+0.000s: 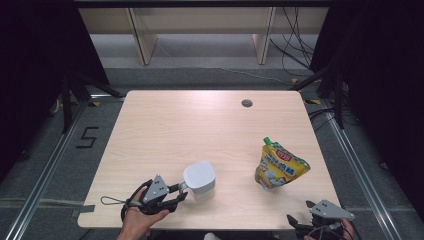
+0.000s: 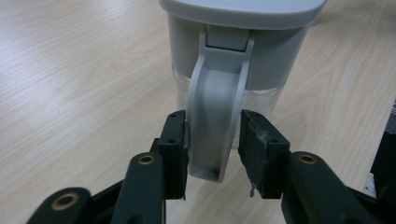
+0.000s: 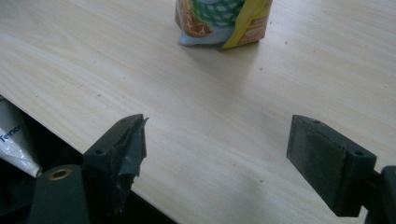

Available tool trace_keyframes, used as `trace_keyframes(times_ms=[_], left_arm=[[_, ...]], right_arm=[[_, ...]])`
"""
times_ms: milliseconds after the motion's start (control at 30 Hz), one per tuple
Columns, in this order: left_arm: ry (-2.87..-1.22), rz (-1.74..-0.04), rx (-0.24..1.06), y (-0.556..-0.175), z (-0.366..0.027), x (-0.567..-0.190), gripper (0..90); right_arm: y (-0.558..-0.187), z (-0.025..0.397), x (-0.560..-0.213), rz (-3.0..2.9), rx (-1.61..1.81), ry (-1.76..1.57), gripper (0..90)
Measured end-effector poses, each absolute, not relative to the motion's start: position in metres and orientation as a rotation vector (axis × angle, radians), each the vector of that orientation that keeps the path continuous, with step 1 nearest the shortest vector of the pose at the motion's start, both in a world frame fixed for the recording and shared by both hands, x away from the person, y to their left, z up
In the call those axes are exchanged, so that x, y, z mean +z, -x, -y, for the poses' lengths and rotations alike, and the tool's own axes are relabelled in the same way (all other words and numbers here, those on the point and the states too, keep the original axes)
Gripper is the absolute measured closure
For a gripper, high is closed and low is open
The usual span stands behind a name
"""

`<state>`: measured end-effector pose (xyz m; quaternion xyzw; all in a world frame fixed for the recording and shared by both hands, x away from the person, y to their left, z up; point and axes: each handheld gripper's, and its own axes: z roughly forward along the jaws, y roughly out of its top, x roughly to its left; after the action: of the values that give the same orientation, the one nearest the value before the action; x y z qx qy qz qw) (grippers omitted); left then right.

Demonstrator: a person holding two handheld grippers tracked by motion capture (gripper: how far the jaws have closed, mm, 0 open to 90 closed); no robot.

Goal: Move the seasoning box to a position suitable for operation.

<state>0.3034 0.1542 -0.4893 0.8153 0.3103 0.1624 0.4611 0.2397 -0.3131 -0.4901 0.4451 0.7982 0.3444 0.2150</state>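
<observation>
A white-lidded jug (image 1: 200, 179) stands near the table's front edge, left of centre. Its grey handle (image 2: 215, 102) points toward me, and my left gripper (image 1: 183, 191) is shut on that handle, one pad on each side (image 2: 214, 135). A yellow spouted pouch (image 1: 280, 165) with a green cap stands upright at the right. My right gripper (image 1: 300, 214) hovers open at the table's front right edge, short of the pouch. Nothing lies between its pads (image 3: 217, 140), and the pouch's base (image 3: 219, 23) shows farther ahead.
The light wooden table (image 1: 200, 125) has a round cable hole (image 1: 246, 103) at the back right. Dark frames and cables stand on the floor around it. A white wrapper (image 3: 11, 140) shows below the table's front edge.
</observation>
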Motion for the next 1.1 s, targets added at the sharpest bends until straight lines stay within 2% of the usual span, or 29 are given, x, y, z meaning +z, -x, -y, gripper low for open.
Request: trace_keyframes(times_ms=[633,767,800,1100], left_arm=[[-2.004,-0.692,0.395,-0.325,-0.168,-0.49,68.2],[-2.003,-0.617,0.39,-0.333,-0.171,-0.492,68.4],[-2.001,-0.65,0.373,-0.332,-0.171,-0.492,68.4],[-2.014,-0.588,0.345,-0.336,-0.16,-0.492,68.6]], right_arm=[[-0.238,0.311,-0.49,-2.214,0.965,-1.265,21.4],[-0.24,0.313,-0.49,-2.21,0.964,-1.213,21.5],[-0.24,0.313,-0.49,-2.214,0.963,-1.215,21.5],[-0.239,0.311,-0.49,-2.213,0.969,-1.251,21.5]])
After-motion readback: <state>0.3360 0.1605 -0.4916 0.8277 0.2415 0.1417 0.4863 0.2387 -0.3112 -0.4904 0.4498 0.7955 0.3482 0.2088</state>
